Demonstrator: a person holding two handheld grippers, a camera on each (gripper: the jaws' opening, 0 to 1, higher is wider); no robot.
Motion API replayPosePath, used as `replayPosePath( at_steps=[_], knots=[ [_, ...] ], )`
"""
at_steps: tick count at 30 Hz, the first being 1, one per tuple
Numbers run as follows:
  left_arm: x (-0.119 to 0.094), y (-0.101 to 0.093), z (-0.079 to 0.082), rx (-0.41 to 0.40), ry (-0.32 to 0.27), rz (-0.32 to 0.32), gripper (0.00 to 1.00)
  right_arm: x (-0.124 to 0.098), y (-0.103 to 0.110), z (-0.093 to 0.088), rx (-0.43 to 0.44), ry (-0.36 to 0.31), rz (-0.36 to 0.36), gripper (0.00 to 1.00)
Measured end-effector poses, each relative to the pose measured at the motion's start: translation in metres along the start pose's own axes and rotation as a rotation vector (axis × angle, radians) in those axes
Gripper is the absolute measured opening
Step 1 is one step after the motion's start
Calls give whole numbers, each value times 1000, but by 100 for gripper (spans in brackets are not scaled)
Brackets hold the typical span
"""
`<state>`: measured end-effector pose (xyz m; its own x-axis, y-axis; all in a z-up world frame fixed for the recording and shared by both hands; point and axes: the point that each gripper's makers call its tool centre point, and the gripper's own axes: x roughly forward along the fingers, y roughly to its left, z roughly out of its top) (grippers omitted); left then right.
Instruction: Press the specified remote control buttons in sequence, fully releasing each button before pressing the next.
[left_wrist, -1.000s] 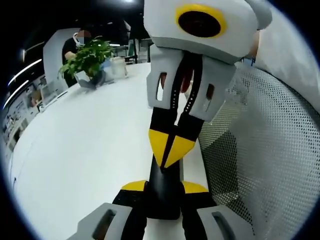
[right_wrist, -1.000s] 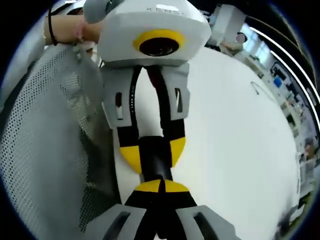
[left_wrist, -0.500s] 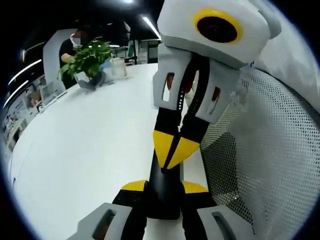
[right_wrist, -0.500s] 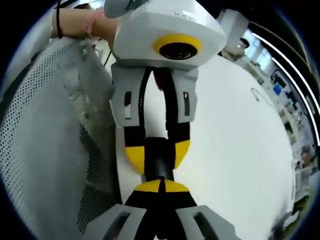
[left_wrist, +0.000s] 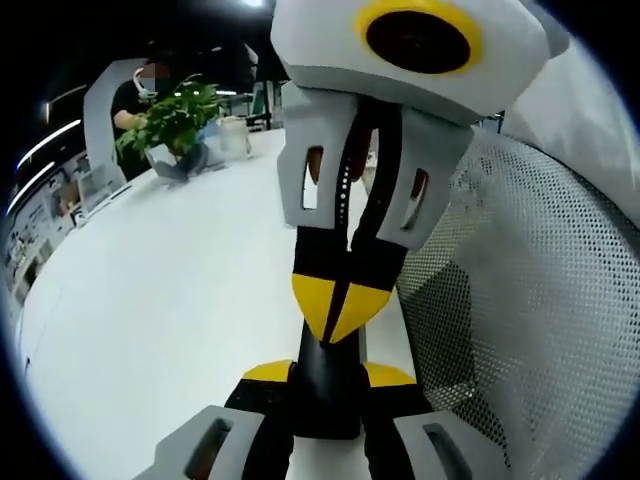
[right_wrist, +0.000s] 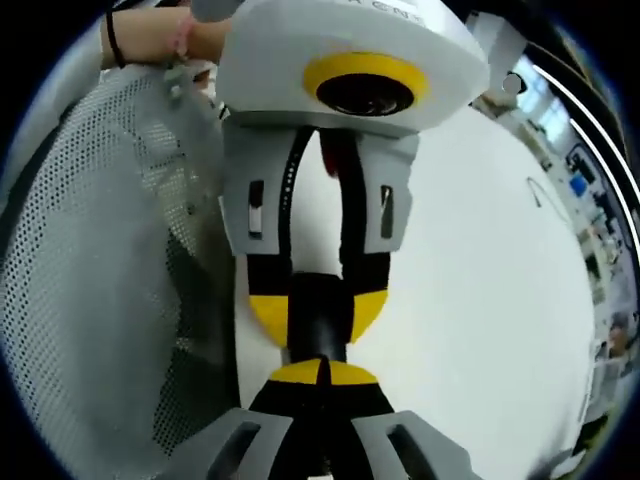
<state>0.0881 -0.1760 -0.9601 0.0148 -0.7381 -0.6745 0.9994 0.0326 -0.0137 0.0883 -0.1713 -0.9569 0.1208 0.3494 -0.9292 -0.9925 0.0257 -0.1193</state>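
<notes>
Two grippers meet tip to tip: my left gripper (left_wrist: 328, 385) pinches a slim black remote (left_wrist: 326, 385), seemingly rigid, light and best held by its sides, while my right gripper (right_wrist: 322, 372), pressed together, touches it.

You will find almost no legible text here. In the right gripper view, the white housing (right_wrist: 300, 40) of the left gripper carries a short row of raised letters along its top edge, cut off by the frame and too distorted to read. In the left gripper view, nothing you can see carries a readable label, number or sign.
</notes>
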Motion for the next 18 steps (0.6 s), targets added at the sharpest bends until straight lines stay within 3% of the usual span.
replayPosePath(
  at_steps=[6, 9, 16, 18],
  knots=[
    [0, 0, -1, 6, 20, 2, 24, -1, 0, -1, 5, -26, -51, 0],
    [0, 2, -1, -1, 24, 16, 24, -1, -3, 1, 75, -87, -75, 0],
    [0, 3, -1, -12, 24, 26, 24, -3, -4, 1, 127, -202, -68, 0],
    [0, 3, -2, -12, 21, 25, 24, -4, -4, 1, 204, -242, -42, 0]
  ],
)
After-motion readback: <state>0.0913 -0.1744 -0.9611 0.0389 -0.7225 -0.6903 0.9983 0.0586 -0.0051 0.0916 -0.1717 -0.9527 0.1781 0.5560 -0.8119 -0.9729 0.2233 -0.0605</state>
